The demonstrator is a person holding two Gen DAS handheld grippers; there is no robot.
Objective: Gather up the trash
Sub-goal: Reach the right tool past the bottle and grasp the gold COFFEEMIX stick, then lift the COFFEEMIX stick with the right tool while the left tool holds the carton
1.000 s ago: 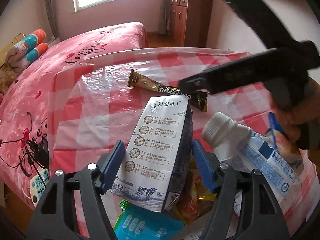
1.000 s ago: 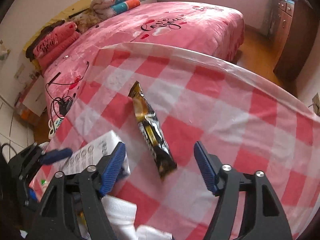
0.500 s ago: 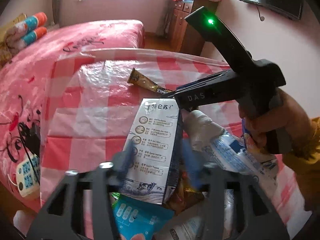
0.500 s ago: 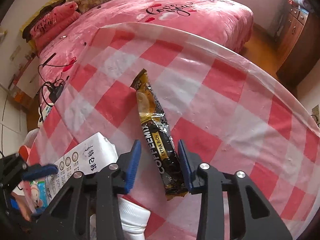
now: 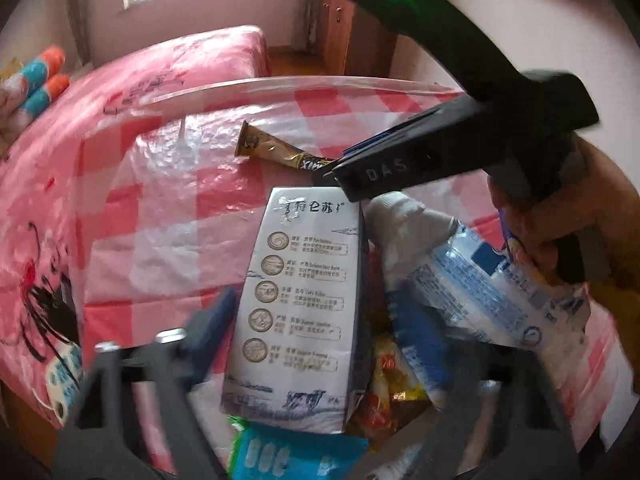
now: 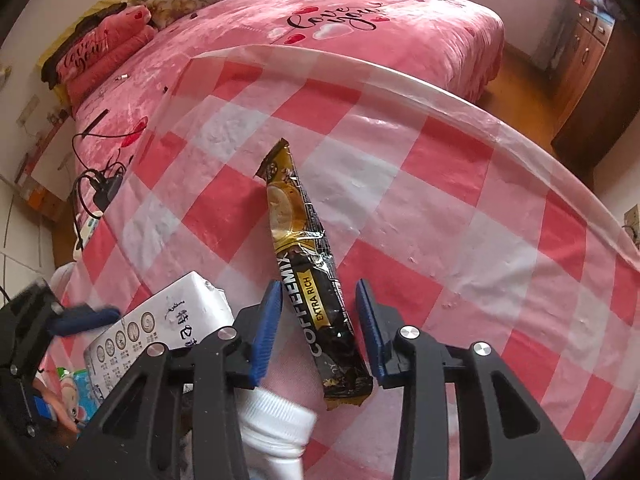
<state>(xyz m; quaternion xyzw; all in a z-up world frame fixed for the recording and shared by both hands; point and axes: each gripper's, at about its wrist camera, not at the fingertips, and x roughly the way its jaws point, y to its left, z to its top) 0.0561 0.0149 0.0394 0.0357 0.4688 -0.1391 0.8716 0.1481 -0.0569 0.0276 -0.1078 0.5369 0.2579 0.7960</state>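
We lower the right gripper over the coffee-mix sachet, jaws apart w/ a gap each side, nothing pinched yet. Best bet, we judge: centre on the black lower half, squeeze flat to the cloth so foil doesn't slide. Left gripper is opening, jaws apart, blurred, round the milk carton in the trash pile; white bottle beside. Surface: pink-checked plastic tablecloth; bedroom, pink bed behind.
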